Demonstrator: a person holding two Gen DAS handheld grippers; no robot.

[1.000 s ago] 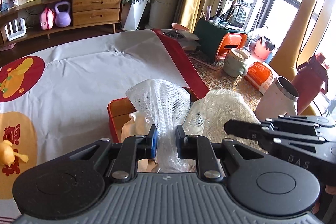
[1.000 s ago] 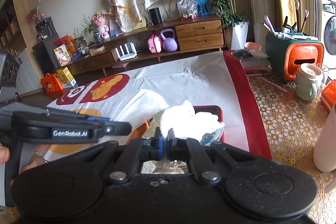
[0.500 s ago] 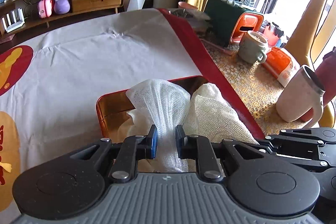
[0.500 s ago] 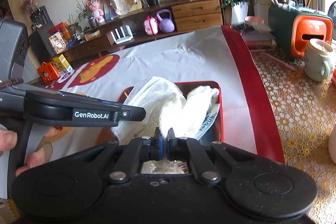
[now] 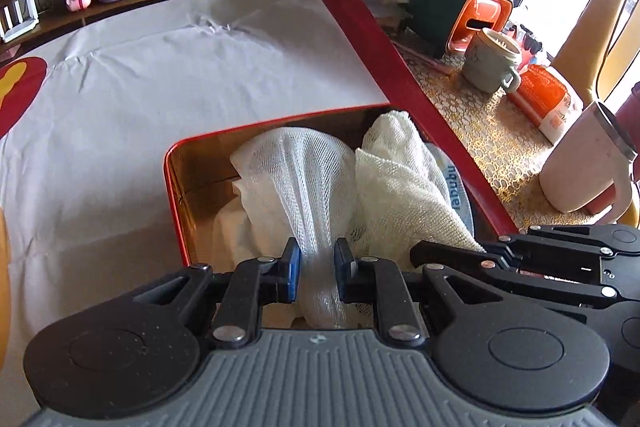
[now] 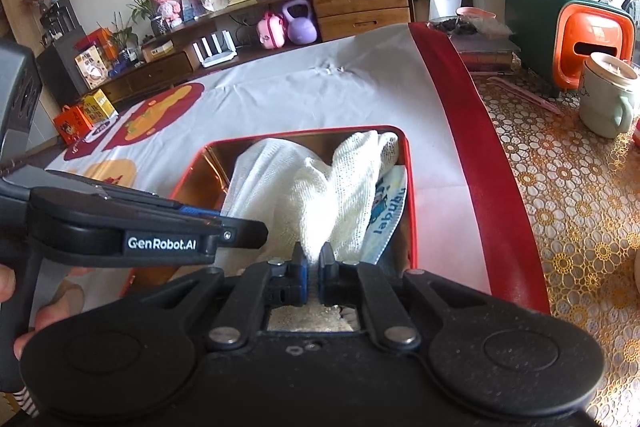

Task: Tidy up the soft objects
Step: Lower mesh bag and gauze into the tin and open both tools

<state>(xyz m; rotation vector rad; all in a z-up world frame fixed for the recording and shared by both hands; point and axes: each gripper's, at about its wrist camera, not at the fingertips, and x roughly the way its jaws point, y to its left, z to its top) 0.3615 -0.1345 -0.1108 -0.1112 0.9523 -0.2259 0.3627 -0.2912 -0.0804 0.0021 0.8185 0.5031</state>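
Both cloths are being lowered into the red tin (image 5: 176, 195). The left gripper (image 5: 316, 269) pinches the mesh cloth (image 5: 296, 179); the right gripper (image 6: 314, 269) pinches the knit cloth (image 6: 324, 199). Next step, as judged: release both inside the tin.

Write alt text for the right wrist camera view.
The right gripper pinches a white knit cloth over an open red tin on a white table cover. The left gripper reaches in from the left, holding white mesh fabric.
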